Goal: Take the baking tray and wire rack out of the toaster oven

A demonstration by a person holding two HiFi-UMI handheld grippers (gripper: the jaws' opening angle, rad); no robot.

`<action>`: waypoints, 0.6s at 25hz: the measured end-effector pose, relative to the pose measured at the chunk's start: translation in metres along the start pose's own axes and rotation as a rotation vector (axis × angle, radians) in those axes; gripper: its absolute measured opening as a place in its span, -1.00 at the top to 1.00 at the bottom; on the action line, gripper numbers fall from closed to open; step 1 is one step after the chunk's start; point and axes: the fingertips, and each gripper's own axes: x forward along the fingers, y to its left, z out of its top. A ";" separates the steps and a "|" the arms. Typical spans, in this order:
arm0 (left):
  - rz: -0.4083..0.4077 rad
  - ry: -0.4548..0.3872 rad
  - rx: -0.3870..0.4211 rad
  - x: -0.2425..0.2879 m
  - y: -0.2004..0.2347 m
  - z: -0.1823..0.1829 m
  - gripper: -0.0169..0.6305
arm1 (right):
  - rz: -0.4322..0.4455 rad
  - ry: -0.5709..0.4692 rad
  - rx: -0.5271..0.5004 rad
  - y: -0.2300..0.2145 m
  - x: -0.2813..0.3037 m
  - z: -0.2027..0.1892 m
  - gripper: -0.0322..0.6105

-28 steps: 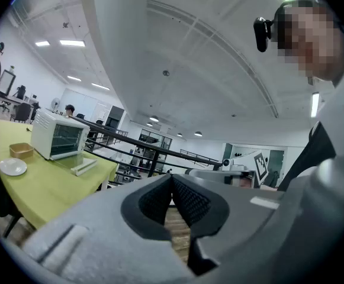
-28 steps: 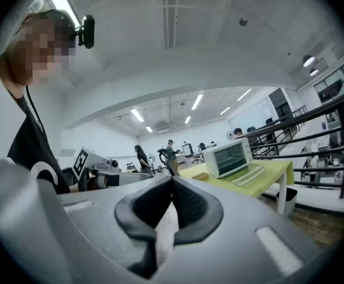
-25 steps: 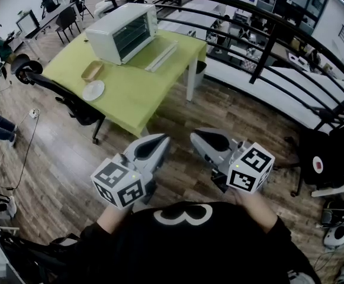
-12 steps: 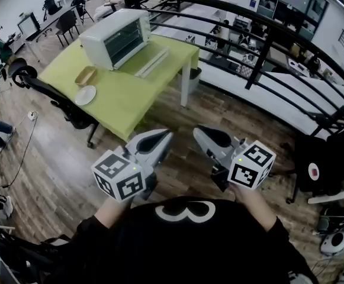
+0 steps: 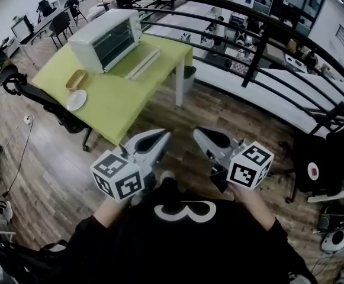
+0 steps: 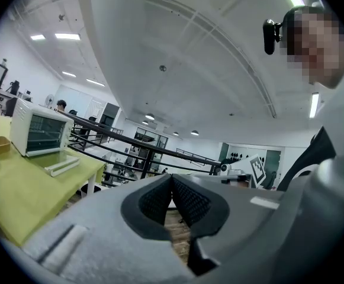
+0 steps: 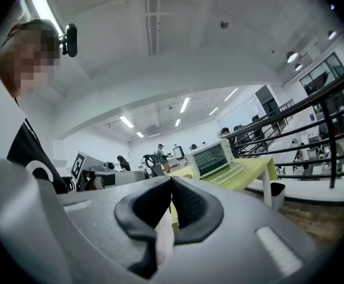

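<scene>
The white toaster oven (image 5: 103, 37) stands at the far end of the green table (image 5: 121, 99), its glass door (image 5: 137, 61) folded down flat in front of it. I cannot make out a baking tray or wire rack inside. Both grippers hover over the wooden floor, short of the table's near corner. My left gripper (image 5: 163, 136) is shut with nothing in it, its pads (image 6: 160, 200) pressed together. My right gripper (image 5: 198, 133) is shut and empty too. The oven (image 6: 38, 134) shows far left in the left gripper view and mid-distance (image 7: 212, 157) in the right gripper view.
A small wooden box (image 5: 76, 79) and a white plate (image 5: 76, 100) lie on the table's left side. A black office chair (image 5: 23, 84) stands left of the table, another (image 5: 320, 158) at the right. A black railing (image 5: 248, 52) runs behind the table. People sit at desks far left.
The table and oven have slid left in the head view and the table's near corner is closer to the grippers. Both grippers stay shut and side by side.
</scene>
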 end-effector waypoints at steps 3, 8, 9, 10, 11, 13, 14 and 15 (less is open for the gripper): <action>-0.002 0.007 -0.007 0.014 0.022 0.000 0.91 | -0.010 0.004 0.012 -0.020 0.015 -0.001 0.89; -0.008 0.012 -0.026 0.050 0.069 0.005 0.91 | -0.027 0.016 0.018 -0.067 0.047 0.007 0.89; -0.007 0.014 -0.031 0.058 0.082 0.007 0.91 | -0.030 0.018 0.021 -0.079 0.056 0.009 0.89; -0.005 0.015 -0.037 0.067 0.096 0.010 0.91 | -0.033 0.020 0.026 -0.091 0.066 0.011 0.89; -0.004 0.016 -0.043 0.077 0.111 0.013 0.91 | -0.036 0.022 0.031 -0.104 0.078 0.014 0.89; -0.001 0.019 -0.055 0.096 0.144 0.021 0.91 | -0.037 0.031 0.043 -0.131 0.106 0.020 0.89; 0.002 0.024 -0.061 0.106 0.162 0.025 0.91 | -0.037 0.037 0.049 -0.145 0.121 0.023 0.89; 0.006 0.030 -0.068 0.115 0.180 0.029 0.91 | -0.036 0.043 0.056 -0.159 0.137 0.027 0.89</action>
